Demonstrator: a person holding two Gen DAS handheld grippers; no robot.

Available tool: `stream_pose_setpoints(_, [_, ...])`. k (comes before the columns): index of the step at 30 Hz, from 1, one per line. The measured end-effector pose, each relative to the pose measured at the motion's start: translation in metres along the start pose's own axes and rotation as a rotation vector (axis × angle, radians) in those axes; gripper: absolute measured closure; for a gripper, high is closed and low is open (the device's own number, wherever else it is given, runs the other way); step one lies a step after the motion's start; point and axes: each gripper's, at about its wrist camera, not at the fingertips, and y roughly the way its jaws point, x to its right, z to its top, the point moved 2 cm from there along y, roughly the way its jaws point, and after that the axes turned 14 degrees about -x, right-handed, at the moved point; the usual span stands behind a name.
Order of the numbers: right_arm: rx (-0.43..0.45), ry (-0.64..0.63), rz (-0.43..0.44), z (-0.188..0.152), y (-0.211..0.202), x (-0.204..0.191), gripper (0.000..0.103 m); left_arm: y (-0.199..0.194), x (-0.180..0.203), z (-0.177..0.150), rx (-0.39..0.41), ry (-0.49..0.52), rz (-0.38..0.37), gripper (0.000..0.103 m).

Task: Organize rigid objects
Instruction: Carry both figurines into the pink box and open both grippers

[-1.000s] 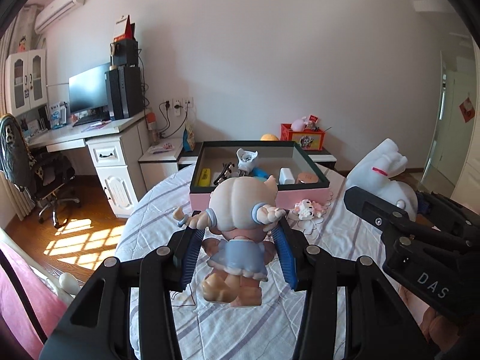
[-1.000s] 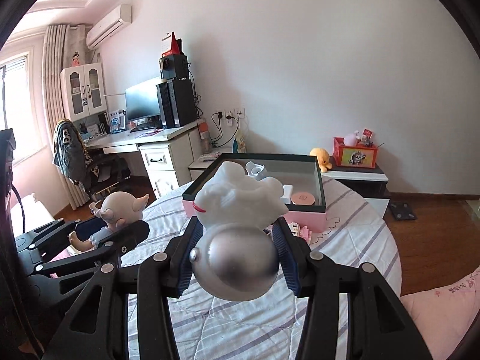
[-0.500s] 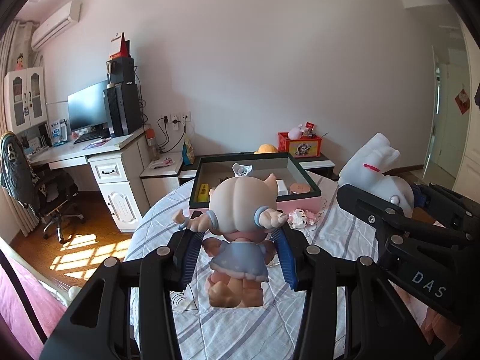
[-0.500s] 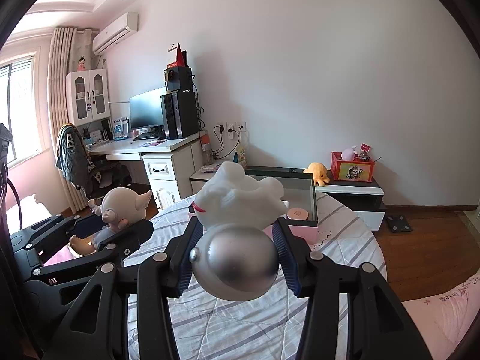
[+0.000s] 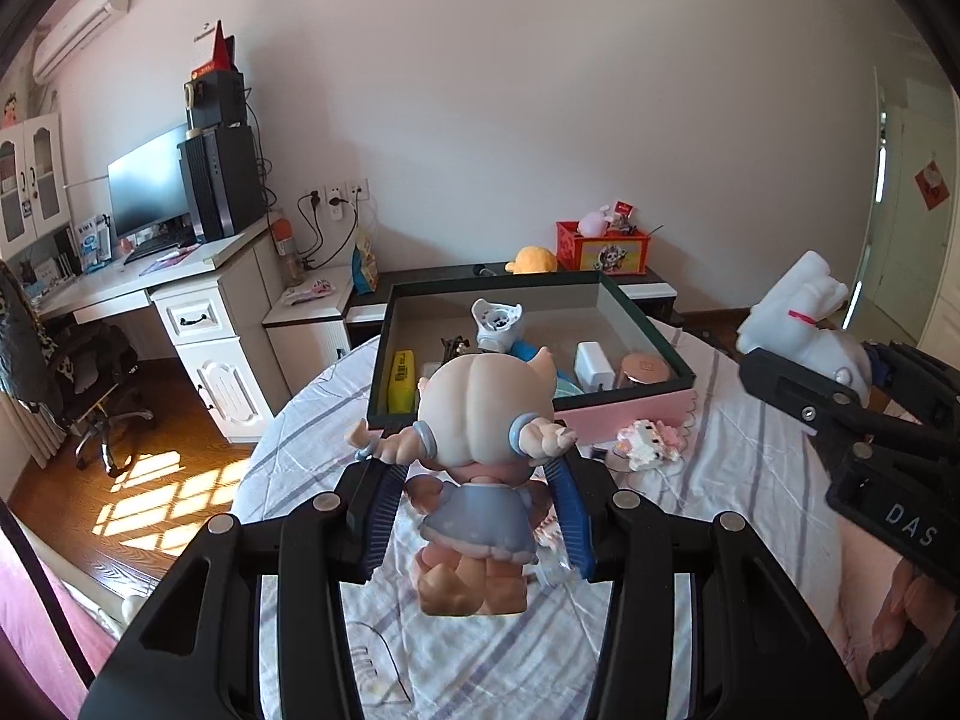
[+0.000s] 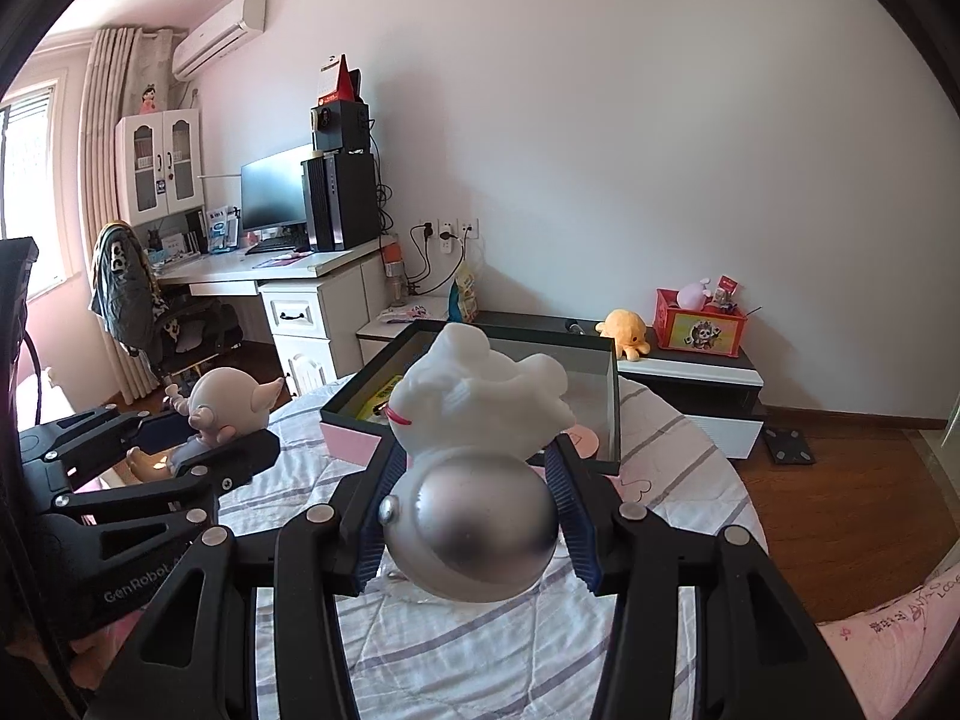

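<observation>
My left tongs pinch the pale, big-headed vinyl doll in a blue skirt at its waist; light, stiff. My right tongs clamp the white figurine's slick silver dome, probably slippery. Both hover over the bed, short of the dark-rimmed pink box.

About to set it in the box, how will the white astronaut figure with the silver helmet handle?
The astronaut figure looks rigid, moulded plastic, so probably stiff and light. Its glossy round helmet may slip between the right gripper's fingers. Set down, it would likely roll or tip.
</observation>
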Motion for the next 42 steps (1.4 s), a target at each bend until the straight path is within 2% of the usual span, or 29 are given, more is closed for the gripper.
stream_pose_setpoints(5, [-0.035, 0.003, -0.015, 0.026, 0.036, 0.029, 0.053, 0.045, -0.024, 0.04, -0.03, 0.001, 0.041, 0.057])
stream_pose_setpoints(8, [-0.066, -0.007, -0.039, 0.043, 0.063, 0.045, 0.053, 0.078, -0.039, 0.065, -0.062, 0.008, 0.09, 0.057])
stream_pose_setpoints(14, [-0.148, 0.005, -0.035, 0.077, 0.125, 0.078, 0.053, 0.153, -0.061, 0.107, -0.184, 0.011, 0.057, 0.057])
stream_pose_setpoints(20, [-0.255, -0.002, -0.019, 0.1, 0.194, 0.098, 0.053, 0.22, -0.063, 0.13, -0.284, 0.037, 0.071, 0.057])
stream_pose_setpoints(23, [-0.317, -0.013, -0.014, 0.105, 0.226, 0.101, 0.053, 0.243, -0.061, 0.139, -0.3, 0.053, 0.098, 0.056])
stream_pose_setpoints(29, [-0.429, -0.025, -0.026, 0.107, 0.269, 0.105, 0.053, 0.253, -0.056, 0.147, -0.283, 0.09, 0.133, 0.056])
stream_pose_setpoints(31, [-0.423, -0.033, -0.022, 0.109, 0.266, 0.104, 0.053, 0.252, -0.057, 0.147, -0.267, 0.088, 0.113, 0.051])
stream_pose_setpoints(34, [-0.413, -0.028, -0.036, 0.109, 0.263, 0.104, 0.042, 0.246, -0.056, 0.145, -0.258, 0.089, 0.1, 0.048])
stream_pose_setpoints(36, [-0.399, -0.022, -0.044, 0.108, 0.259, 0.104, 0.038, 0.235, -0.054, 0.142, -0.241, 0.105, 0.072, 0.038])
stream_pose_setpoints(40, [-0.361, 0.014, -0.015, 0.106, 0.238, 0.102, 0.032, 0.197, -0.055, 0.141, -0.167, 0.103, 0.067, 0.029])
stream_pose_setpoints(42, [-0.329, 0.024, -0.01, 0.106, 0.22, 0.101, 0.03, 0.17, -0.058, 0.139, -0.121, 0.082, 0.058, 0.021])
